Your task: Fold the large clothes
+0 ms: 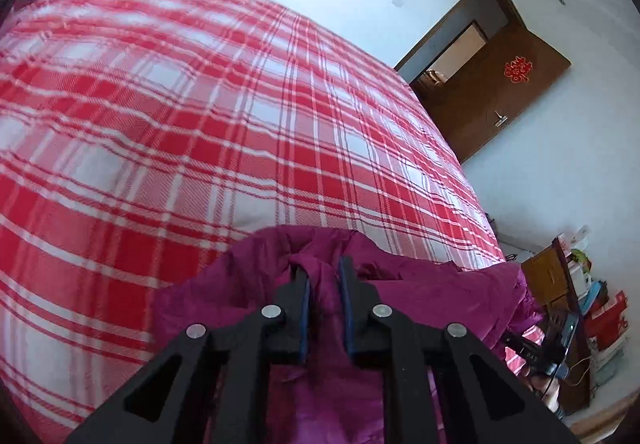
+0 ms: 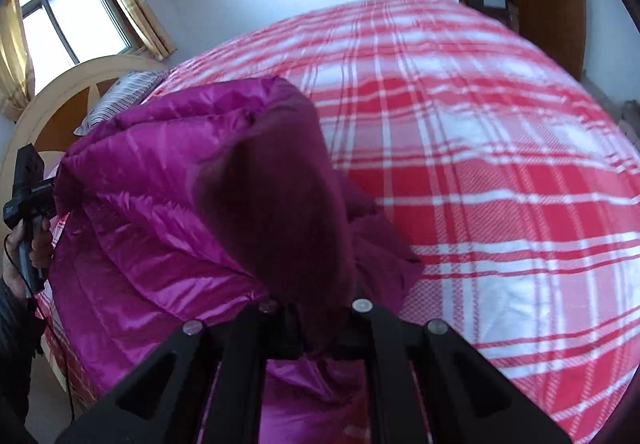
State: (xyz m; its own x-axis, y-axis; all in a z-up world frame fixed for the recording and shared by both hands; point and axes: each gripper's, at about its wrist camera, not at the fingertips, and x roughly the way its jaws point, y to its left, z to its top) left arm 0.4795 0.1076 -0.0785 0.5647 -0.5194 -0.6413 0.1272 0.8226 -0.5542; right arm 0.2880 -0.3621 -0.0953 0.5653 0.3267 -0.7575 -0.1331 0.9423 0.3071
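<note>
Both grippers are on the magenta jacket (image 2: pixel 132 180), which is bunched along the near edge of the bed (image 1: pixel 200 104), so the whole checked spread lies open ahead of the claws. That is the relation that counts: the garment sits at the claws and the free bed lies forward of them, so a fold or a spread-out would likely go away from the person.

The left gripper (image 1: pixel 325 264) is narrowed onto a pinch of the jacket's edge; cloth runs up between the blue-lined fingers (image 1: pixel 306 296), though a gap shows between them, so the hold looks light rather than hard. The right gripper (image 2: pixel 316 308) is buried: a dark, fuzzy fold of the jacket drapes right over its tips. It seems to be carrying the cloth, but I cannot tell how its jaws stand.

The jacket's long axis seems to run side to side between the two claws, along the bed edge. Each claw has its own end, neither nearer.

As for materials, the shell is shiny, slippery, quilted in puffy channels, likely padded and springy; the inner face looks duller and plush. The bedspread is coarse woven red-and-white check, lying flat. A striped pillow (image 2: pixel 120 100) sits by the wooden headboard (image 2: pixel 60 100), and a brown door (image 1: pixel 500 92) is beyond the far corner.
</note>
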